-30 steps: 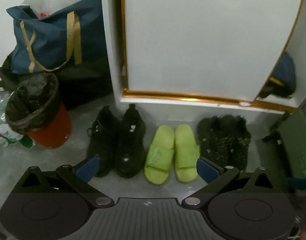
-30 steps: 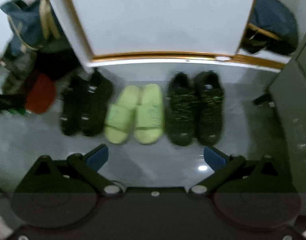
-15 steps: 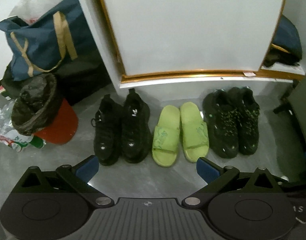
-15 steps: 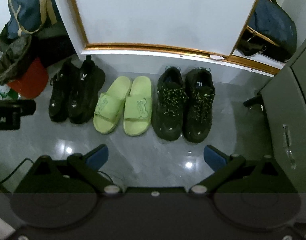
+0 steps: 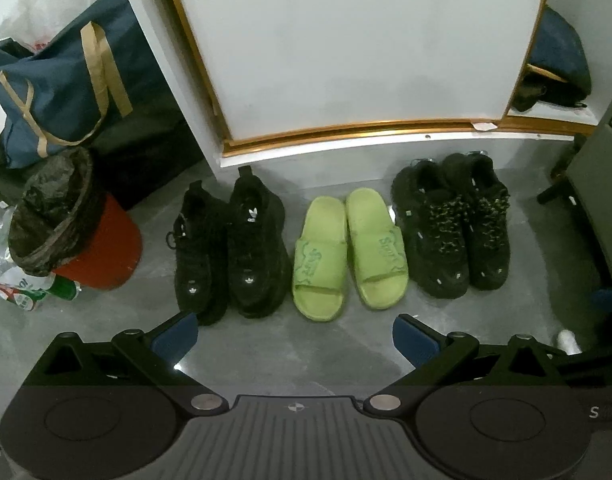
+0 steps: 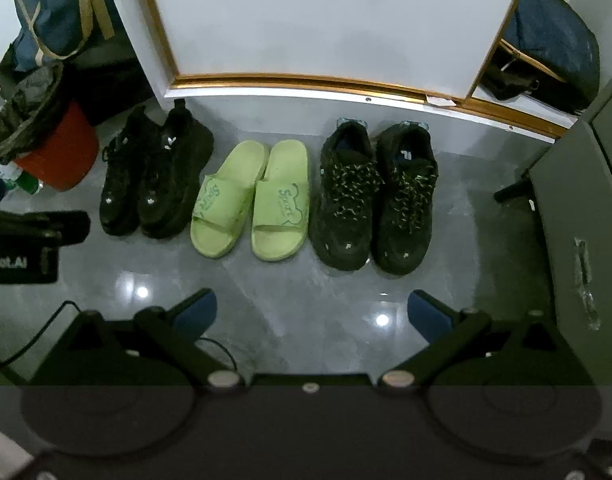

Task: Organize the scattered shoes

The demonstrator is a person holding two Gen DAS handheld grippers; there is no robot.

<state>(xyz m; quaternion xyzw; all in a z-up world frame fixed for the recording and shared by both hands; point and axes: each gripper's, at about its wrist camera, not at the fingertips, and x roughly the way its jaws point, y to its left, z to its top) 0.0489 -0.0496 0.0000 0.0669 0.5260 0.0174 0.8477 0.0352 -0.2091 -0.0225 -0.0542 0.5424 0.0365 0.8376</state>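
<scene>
Three pairs in a row on the floor (image 6: 265, 304) against the white gold-trimmed panel (image 6: 326, 20). Green slides (image 6: 251, 200), "Sport" on the straps, sit centre. At their 9 o'clock: black sneakers (image 6: 153, 180) with trefoil logos. At 3 o'clock: black FILA sneakers (image 6: 376, 196), speckled laces. Red bin (image 5: 85, 236), black liner, far left under a navy bag (image 5: 61, 80). Left hand-held gripper (image 5: 293, 338) and right hand-held gripper (image 6: 312, 314) both spread, empty, short of the row.
</scene>
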